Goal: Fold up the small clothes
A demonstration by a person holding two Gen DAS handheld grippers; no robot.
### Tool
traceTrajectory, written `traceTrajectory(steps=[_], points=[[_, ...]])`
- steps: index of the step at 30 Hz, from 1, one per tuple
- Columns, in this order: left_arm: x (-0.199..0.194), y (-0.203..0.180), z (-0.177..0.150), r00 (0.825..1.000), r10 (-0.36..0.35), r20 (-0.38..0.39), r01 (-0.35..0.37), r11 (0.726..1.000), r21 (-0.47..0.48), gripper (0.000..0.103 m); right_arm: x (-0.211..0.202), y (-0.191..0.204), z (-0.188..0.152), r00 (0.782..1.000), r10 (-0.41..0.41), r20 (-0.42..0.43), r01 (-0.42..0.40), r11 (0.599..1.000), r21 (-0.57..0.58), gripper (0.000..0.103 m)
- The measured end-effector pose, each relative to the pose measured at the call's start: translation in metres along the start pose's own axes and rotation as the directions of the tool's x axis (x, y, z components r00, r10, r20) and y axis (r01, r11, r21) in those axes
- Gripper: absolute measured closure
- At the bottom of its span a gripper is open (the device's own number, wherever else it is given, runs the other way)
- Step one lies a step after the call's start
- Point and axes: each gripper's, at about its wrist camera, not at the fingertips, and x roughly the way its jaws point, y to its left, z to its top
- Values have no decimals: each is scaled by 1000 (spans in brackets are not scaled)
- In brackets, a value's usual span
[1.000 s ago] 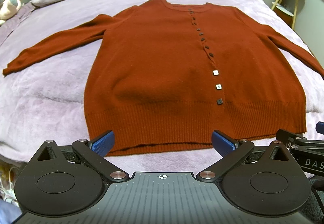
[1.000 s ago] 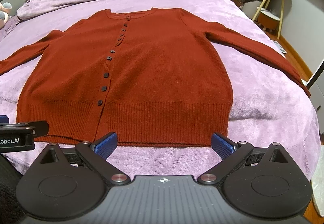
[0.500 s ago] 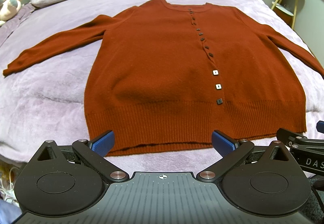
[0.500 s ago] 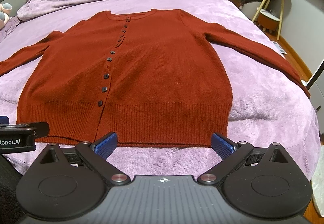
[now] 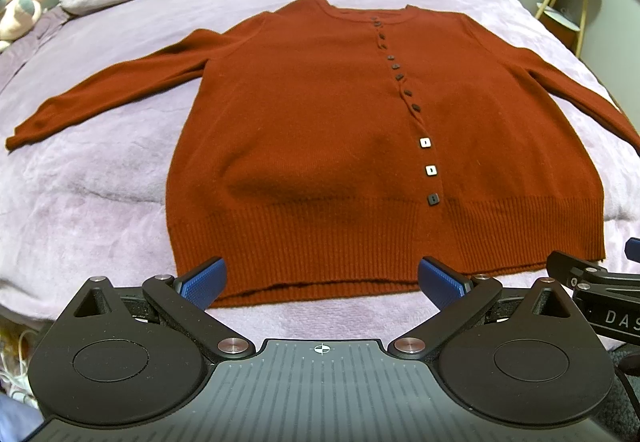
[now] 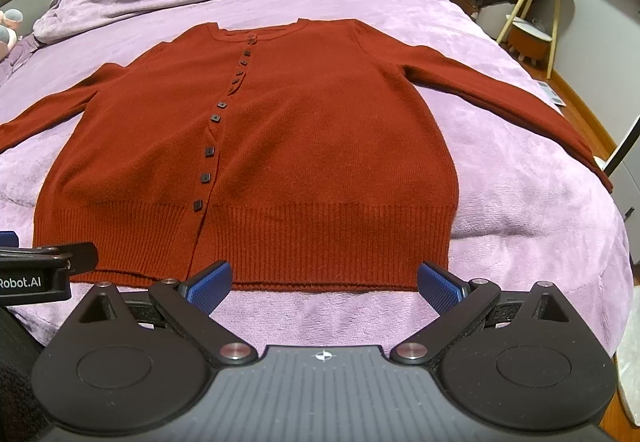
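Nothing moved. One rust knit cardigan [image 5: 320, 146], ribbed hem, flat on plush lilac bed [image 5: 100, 202]. Two grippers, left [image 5: 320, 284] and right [image 6: 325, 284]: fingers wide, empty.

The left gripper [image 5: 320, 278] and right gripper [image 6: 325, 278] are showing matching builds — matte black linkage arms, round black discs behind them, blue textured pads [image 5: 202, 279] at the fingertips. Silver screws [image 6: 235, 350] are sitting at the pivots — a ribbed grey plate [image 6: 324, 390] with a small crosshair mark is lying behind the fingers.
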Motion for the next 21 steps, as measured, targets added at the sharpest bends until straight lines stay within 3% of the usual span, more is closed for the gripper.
traceTrajectory(steps=[21], points=[[0, 2, 1, 1000, -1, 0, 1, 1000, -2, 0, -4, 0, -1, 999, 39, 34, -39, 999, 6, 4]])
